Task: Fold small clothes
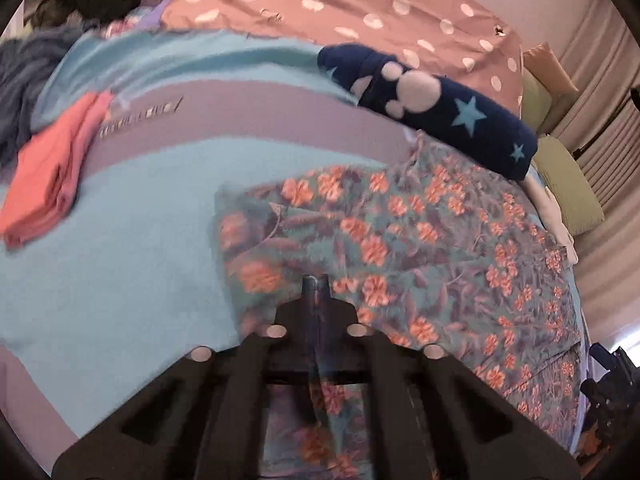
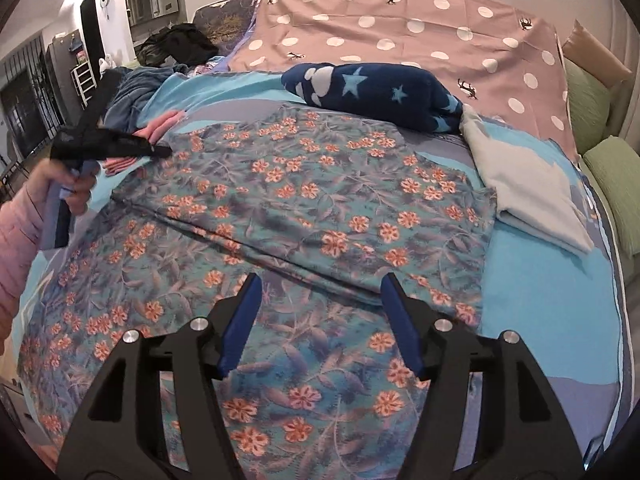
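Observation:
A floral garment (image 2: 304,208) with orange flowers on teal lies spread on the bed, its upper part folded over. It also shows in the left wrist view (image 1: 400,240). My left gripper (image 1: 316,284) is shut, its tips over the garment's left part; I cannot tell whether cloth is pinched. In the right wrist view the left gripper (image 2: 160,151) is held by a hand near the garment's far left corner. My right gripper (image 2: 320,292) is open and empty, just above the garment's near part by the fold edge.
Folded pink clothes (image 1: 44,184) lie at the left. A navy star blanket roll (image 2: 372,96) lies behind the garment. A folded light grey cloth (image 2: 532,192) lies at the right. Dark clothes (image 2: 180,46) are piled at the far left. Green cushions (image 2: 608,184) line the right edge.

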Motion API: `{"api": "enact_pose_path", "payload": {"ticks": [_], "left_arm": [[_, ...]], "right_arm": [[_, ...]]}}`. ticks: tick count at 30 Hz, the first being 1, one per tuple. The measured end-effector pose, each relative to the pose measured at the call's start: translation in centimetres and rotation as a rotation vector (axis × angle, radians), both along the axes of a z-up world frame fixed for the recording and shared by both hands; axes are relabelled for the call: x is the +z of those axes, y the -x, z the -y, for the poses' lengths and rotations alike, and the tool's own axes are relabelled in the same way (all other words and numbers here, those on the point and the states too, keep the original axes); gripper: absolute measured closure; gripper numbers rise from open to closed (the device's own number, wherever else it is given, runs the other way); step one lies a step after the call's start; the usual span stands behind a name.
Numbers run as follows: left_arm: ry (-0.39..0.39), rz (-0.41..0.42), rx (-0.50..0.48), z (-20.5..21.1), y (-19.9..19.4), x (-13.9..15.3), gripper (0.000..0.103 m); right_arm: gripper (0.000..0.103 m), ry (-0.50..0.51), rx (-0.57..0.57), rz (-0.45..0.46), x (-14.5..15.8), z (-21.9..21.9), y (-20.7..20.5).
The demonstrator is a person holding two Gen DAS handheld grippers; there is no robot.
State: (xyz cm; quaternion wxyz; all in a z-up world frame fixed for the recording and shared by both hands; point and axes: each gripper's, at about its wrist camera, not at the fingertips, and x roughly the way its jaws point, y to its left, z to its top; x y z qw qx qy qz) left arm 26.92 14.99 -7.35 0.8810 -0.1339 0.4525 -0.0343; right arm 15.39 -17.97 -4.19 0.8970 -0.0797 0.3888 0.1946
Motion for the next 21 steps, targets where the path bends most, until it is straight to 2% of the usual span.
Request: {"api": "enact_pose_path", "payload": {"ticks": [1, 2, 5, 8, 10, 11, 13, 15, 17, 18, 19, 21], "left_arm": [[-0.011, 0.036, 0.003, 0.1, 0.4, 0.8, 0.101], [-0.065, 0.078, 0.010, 0.5, 1.1, 1.8, 0.101], [-0.154, 0.124, -0.001, 1.1, 2.0, 2.6, 0.101], [-0.232, 0.095, -0.009, 1.5, 1.3, 1.2, 0.098], [-0.288, 0.048, 0.018, 1.3, 0.9, -0.2, 0.084], [-0.291, 0.043, 0.034, 1.1, 1.1, -0.5, 0.076], [-0.264, 0.069, 0.063, 1.2, 1.9, 0.1, 0.073], [-0.246, 0.111, 0.032, 2.6, 2.8, 1.5, 0.073], [-0.243, 0.143, -0.048, 5.1, 3.1, 2.5, 0.072], [-0.235, 0.154, -0.113, 7.1, 3.4, 3.1, 0.067], [-0.224, 0.159, -0.159, 8.6, 3.5, 3.3, 0.066], [-0.204, 0.153, -0.262, 12.2, 3.5, 3.0, 0.066]], "right_arm": [[0.039, 0.000, -0.011, -0.005, -0.2, 0.3, 0.0], [0.039, -0.004, -0.032, -0.017, -0.5, 1.0, -0.2], [0.039, -0.016, -0.086, -0.049, -1.3, 2.7, -0.8], [0.039, -0.030, -0.162, -0.079, -2.1, 4.4, -1.4], [0.039, -0.053, -0.196, -0.097, -2.4, 5.5, -1.2], [0.039, -0.057, -0.203, -0.096, -2.4, 5.8, -1.0], [0.039, -0.048, -0.218, -0.084, -2.4, 6.6, -0.5], [0.039, -0.046, -0.238, -0.078, -2.4, 7.5, -0.4], [0.049, -0.070, -0.254, -0.081, -2.4, 8.2, -0.5], [0.060, -0.103, -0.258, -0.079, -2.2, 8.6, -0.7], [0.067, -0.130, -0.254, -0.075, -2.1, 8.7, -0.8], [0.067, -0.196, -0.244, -0.053, -1.7, 9.0, -1.1]]}}
